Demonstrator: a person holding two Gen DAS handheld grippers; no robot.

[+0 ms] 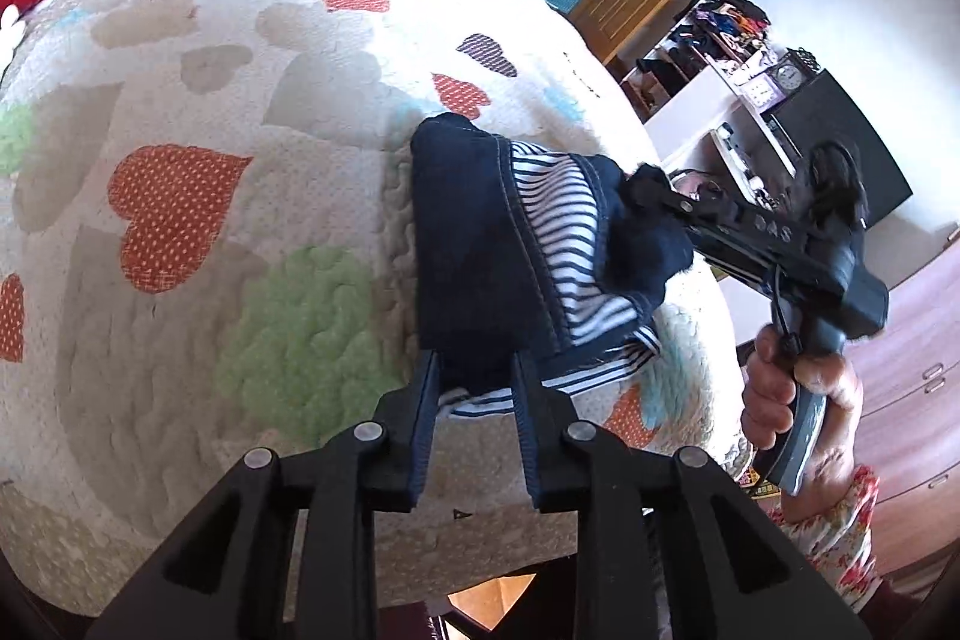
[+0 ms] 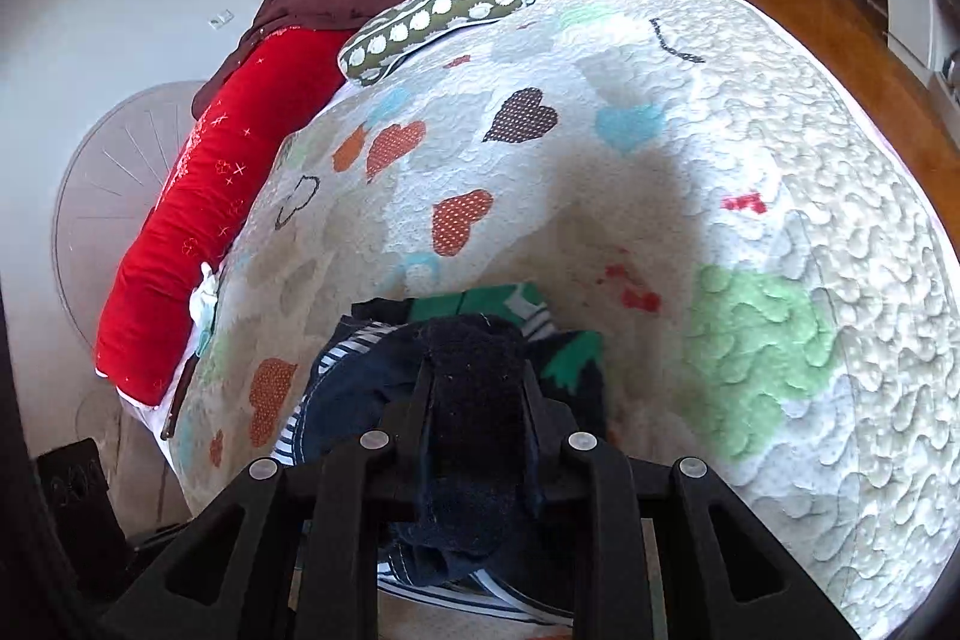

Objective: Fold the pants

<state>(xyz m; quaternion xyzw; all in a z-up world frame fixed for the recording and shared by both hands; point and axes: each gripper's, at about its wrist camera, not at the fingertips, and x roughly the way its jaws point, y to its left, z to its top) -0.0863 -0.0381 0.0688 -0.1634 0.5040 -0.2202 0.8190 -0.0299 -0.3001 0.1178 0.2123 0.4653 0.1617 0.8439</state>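
Dark navy pants point(image 1: 474, 232) with a blue-and-white striped lining hang bunched over the heart-patterned quilt point(image 1: 240, 160). In the left wrist view my left gripper point(image 1: 475, 361) is shut on their near edge, and cloth fills the gap between its fingers. My right gripper point(image 1: 651, 187) comes in from the right with its tips buried in the far end of the pants. A person's hand point(image 1: 798, 388) grips its handle. In the right wrist view the right gripper point(image 2: 477, 370) is shut on a thick wad of the navy pants point(image 2: 360, 382), which hides the pads.
A green-and-dark garment point(image 2: 498, 301) lies on the quilt point(image 2: 600, 148) just beyond the right gripper. A red bolster point(image 2: 198, 220) and a green spotted cushion point(image 2: 444, 10) lie at the head of the bed. Shelves point(image 1: 720, 58) and a wooden dresser point(image 1: 924, 370) stand past the bed's edge.
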